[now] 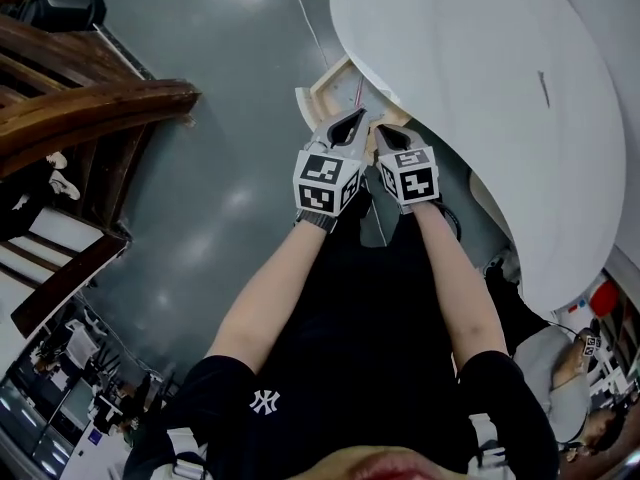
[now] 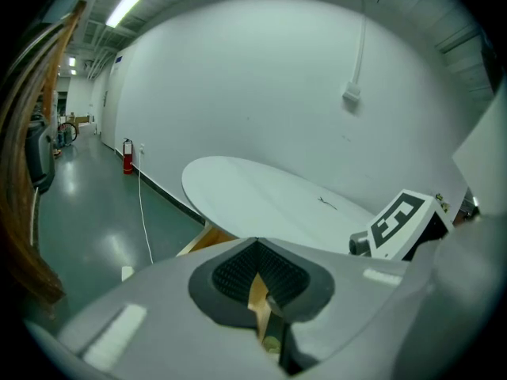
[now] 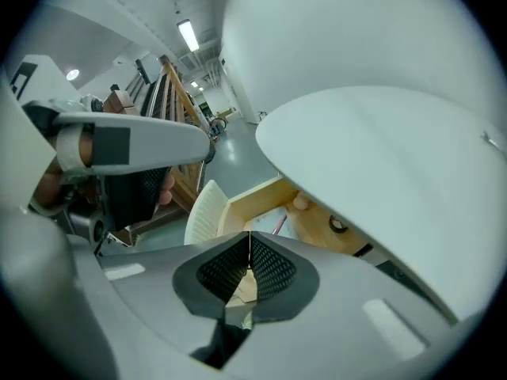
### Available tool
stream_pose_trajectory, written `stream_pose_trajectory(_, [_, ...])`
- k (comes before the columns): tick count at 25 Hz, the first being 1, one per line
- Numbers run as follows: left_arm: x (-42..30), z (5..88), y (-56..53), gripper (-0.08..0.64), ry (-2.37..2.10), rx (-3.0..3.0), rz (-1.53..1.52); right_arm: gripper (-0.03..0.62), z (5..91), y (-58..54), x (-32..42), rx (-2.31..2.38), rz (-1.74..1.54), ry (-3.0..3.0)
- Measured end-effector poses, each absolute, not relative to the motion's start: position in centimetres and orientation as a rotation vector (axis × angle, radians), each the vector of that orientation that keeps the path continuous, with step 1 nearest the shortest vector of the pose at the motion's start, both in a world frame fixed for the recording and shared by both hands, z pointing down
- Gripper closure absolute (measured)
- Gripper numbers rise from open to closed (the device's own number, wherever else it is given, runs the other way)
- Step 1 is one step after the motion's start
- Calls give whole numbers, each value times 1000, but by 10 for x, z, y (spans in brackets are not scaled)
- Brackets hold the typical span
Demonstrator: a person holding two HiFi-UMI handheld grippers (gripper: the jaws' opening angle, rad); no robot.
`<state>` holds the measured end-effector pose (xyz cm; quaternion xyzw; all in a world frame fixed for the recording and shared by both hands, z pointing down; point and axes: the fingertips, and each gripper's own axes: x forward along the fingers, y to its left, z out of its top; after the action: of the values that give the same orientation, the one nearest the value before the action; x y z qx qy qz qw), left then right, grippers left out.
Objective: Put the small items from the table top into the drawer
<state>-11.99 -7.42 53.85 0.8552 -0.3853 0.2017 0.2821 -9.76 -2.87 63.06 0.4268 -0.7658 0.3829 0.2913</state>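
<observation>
An open wooden drawer (image 1: 330, 83) juts out from under the round white table (image 1: 480, 98); in the right gripper view the drawer (image 3: 253, 204) has a white front and a thin pink stick lies inside. One thin dark small item (image 1: 543, 88) lies far out on the table top, also visible as a small item (image 2: 326, 203) in the left gripper view. My left gripper (image 1: 356, 118) and right gripper (image 1: 386, 134) hang side by side just in front of the drawer. Both are shut with nothing between the pads. In their own views the left gripper (image 2: 255, 245) and the right gripper (image 3: 249, 239) show jaws meeting at the tips.
A dark wooden structure (image 1: 90, 98) stands on the left over the grey floor. A thin cable (image 1: 305, 13) runs along the floor past the table. A red fire extinguisher (image 2: 127, 157) stands by the white wall. People sit at the lower right (image 1: 575, 368).
</observation>
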Motion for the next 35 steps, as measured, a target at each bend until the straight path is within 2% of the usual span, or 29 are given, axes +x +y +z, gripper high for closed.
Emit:
stream_pose_trajectory(15, [-35, 462, -84, 552, -921, 2377, 478, 569, 510, -52, -2, 1384, 952, -2130])
stream_pose_trajectory(25, [45, 444, -88, 552, -829, 2414, 462, 569, 480, -60, 72, 1509, 906, -2115])
stream_pose_trajectory(35, [137, 438, -91, 552, -742, 2430, 474, 552, 472, -70, 195, 1683, 902, -1999])
